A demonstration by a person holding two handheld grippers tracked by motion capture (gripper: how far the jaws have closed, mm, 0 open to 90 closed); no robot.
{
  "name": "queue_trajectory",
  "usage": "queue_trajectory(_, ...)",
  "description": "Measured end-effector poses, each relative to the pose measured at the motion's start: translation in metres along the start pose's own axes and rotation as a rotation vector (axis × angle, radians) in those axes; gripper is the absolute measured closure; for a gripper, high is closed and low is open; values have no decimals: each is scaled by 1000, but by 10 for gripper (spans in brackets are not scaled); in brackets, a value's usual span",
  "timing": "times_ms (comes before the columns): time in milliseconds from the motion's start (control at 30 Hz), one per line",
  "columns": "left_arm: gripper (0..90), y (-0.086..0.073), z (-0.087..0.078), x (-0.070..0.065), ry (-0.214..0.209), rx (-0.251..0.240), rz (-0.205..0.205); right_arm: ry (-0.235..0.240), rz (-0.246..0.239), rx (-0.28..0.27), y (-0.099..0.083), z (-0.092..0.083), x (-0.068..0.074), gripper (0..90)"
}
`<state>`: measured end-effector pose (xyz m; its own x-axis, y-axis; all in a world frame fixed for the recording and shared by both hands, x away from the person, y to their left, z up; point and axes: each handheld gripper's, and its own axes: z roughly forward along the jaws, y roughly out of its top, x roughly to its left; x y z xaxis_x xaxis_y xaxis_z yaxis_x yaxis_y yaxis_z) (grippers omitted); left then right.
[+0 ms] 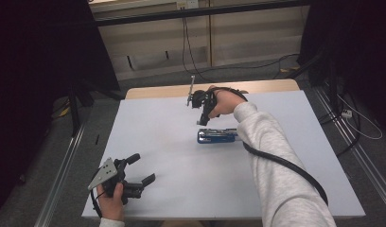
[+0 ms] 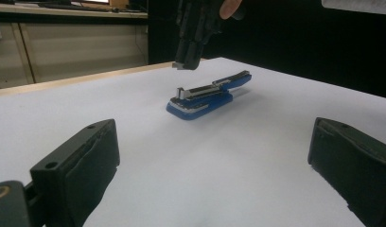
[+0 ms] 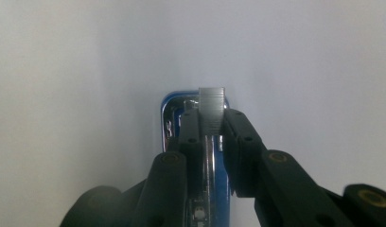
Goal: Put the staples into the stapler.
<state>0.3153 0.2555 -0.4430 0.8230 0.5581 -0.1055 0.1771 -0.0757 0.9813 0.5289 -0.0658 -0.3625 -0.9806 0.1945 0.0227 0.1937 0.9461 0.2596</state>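
Stapler [image 1: 217, 135] is lying on the white table [image 1: 172, 142], blue-bodied and hinged open, its metal magazine channel exposed and facing up in the left gripper view [image 2: 206, 97]. The right gripper [image 1: 204, 117] is hanging directly above the stapler's front end, jaws pointing down. In the right gripper view its jaws are closed on a strip of staples [image 3: 212, 108], a short grey ribbed block standing out past the fingertips, with the stapler's chrome front [image 3: 174, 113] directly beneath. The strip appears apart from the channel, not yet seated; the exact gap cannot be told.

The left gripper [image 1: 136, 171] is resting on the table on the near left side of the stapler, well apart from it, jaws spread wide and holding nothing. In its own view the two black pads [image 2: 82, 165] are framing the stapler from a distance.

Judged step: loading the strip into the open magazine. To do this well, the strip's long axis should be lining up with the channel before descent, legs pointing down. The descent should be slow and vertical, since the strip is brittle and could be snapping under a skewed push. The stapler is lying unrestrained; the idle left gripper could be steadying its rear end to stop sliding. Release should be following only once the strip is sitting flat between the channel walls.
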Motion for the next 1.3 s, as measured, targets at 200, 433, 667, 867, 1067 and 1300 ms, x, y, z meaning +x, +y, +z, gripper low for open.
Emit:
queue_trajectory(200, 29, 0, 0, 0, 7, -3, -2, 0, -5, 0, 1, 2, 3, 782)
queue_trajectory(433, 29, 0, 0, 0, 7, -3, -2, 7, 8, -3, -1, 3, 3, 782)
queue_trajectory(667, 29, 0, 1, 0, 7, -1, 1, 6, 15, -5, -5, 4, 3, 782)
queue_trajectory(867, 29, 0, 1, 0, 6, 4, -4, 2, 23, -2, -9, 3, 2, 782)
queue_trajectory(1067, 29, 0, 1, 0, 5, 4, -1, -3, 26, -9, -12, 6, 2, 782)
queue_trajectory(1300, 29, 0, 1, 0, 3, 4, 0, 0, 28, -1, -14, 10, 3, 782)
